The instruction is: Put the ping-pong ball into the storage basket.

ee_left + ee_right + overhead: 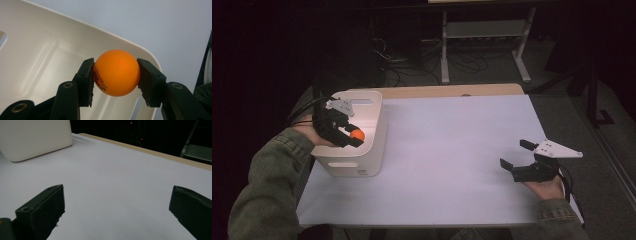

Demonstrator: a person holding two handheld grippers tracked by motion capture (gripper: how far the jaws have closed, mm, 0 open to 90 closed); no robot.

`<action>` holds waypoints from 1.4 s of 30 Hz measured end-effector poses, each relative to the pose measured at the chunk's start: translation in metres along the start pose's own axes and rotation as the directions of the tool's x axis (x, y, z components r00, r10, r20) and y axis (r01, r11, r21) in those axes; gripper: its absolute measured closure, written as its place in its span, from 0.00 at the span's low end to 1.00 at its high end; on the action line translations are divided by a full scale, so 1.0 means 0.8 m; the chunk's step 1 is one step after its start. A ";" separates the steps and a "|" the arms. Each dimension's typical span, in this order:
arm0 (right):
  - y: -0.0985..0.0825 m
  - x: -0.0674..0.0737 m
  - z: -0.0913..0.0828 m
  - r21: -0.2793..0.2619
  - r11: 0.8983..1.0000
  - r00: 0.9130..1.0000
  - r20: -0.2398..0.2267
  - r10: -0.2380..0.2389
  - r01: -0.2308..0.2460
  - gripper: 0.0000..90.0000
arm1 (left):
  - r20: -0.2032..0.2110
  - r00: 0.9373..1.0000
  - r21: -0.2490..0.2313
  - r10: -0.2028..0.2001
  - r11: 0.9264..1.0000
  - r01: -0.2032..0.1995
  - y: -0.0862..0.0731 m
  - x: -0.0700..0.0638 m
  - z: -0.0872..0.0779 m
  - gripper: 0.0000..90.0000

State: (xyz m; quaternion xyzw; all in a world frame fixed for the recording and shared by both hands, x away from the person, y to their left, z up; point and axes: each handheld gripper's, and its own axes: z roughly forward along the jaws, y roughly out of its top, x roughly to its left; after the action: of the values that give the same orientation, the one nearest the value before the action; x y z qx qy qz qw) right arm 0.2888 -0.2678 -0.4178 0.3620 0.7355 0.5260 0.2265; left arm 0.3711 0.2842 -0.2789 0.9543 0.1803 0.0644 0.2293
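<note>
An orange ball [116,72] is pinched between the left gripper [348,135] jaws, held over the open top of a white bin [373,145] at the table's [452,150] left side. The jaws cover part of the ball's dark print, leaving it unreadable. The right gripper [516,154] rests at the table's right, jaws spread wide, nothing between them.

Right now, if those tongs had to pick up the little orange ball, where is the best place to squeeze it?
Across its widest middle, one pad on each opposite side, coming from above. The orange ball is round and smooth, so an off-centre pinch would likely squirt it out. The left tongs hold it that way now, over the open white bin.
</note>
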 end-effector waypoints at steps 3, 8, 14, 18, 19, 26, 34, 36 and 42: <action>0.000 0.000 0.000 -0.005 1.000 1.000 0.006 -0.002 0.002 0.00 | 0.008 1.000 0.004 -0.003 1.000 0.003 -0.003 0.001 0.006 0.56; 0.000 0.000 0.000 -0.002 1.000 1.000 0.007 -0.001 0.001 0.00 | 0.018 1.000 0.013 -0.009 1.000 0.008 -0.006 0.002 0.013 0.56; 0.000 0.000 0.000 0.002 1.000 1.000 0.007 -0.007 0.007 0.00 | 0.025 1.000 0.017 -0.005 1.000 0.005 -0.006 0.004 0.023 0.56; -0.001 -0.001 0.000 0.002 1.000 1.000 0.008 -0.007 0.007 0.00 | 0.028 1.000 0.020 -0.008 1.000 0.007 -0.005 0.005 0.027 0.56; -0.001 -0.001 0.000 0.003 1.000 1.000 0.008 -0.008 0.008 0.00 | 0.030 0.999 0.020 -0.011 1.000 0.011 -0.005 0.006 0.028 0.56; -0.001 -0.001 0.000 0.002 1.000 1.000 0.010 -0.008 0.008 0.00 | 0.042 0.999 0.048 -0.005 0.999 0.003 -0.004 0.008 0.040 0.56; -0.001 -0.001 0.000 0.009 1.000 1.000 0.010 -0.012 0.012 0.00 | 0.043 0.999 0.082 -0.019 0.997 0.016 -0.006 0.012 0.048 0.56; -0.001 -0.001 0.000 0.009 1.000 1.000 0.009 -0.013 0.013 0.00 | 0.043 0.999 0.083 -0.022 0.996 0.018 -0.006 0.013 0.048 0.56; -0.001 0.000 0.000 0.010 1.000 1.000 0.008 -0.012 0.012 0.00 | 0.045 0.999 0.099 -0.023 0.995 0.018 -0.004 0.015 0.052 0.56</action>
State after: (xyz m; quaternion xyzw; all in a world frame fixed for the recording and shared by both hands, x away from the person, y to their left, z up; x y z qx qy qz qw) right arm 0.2889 -0.2681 -0.4188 0.3610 0.7394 0.5194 0.2306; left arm 0.3896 0.2742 -0.3169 0.9639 0.1876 0.0311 0.1865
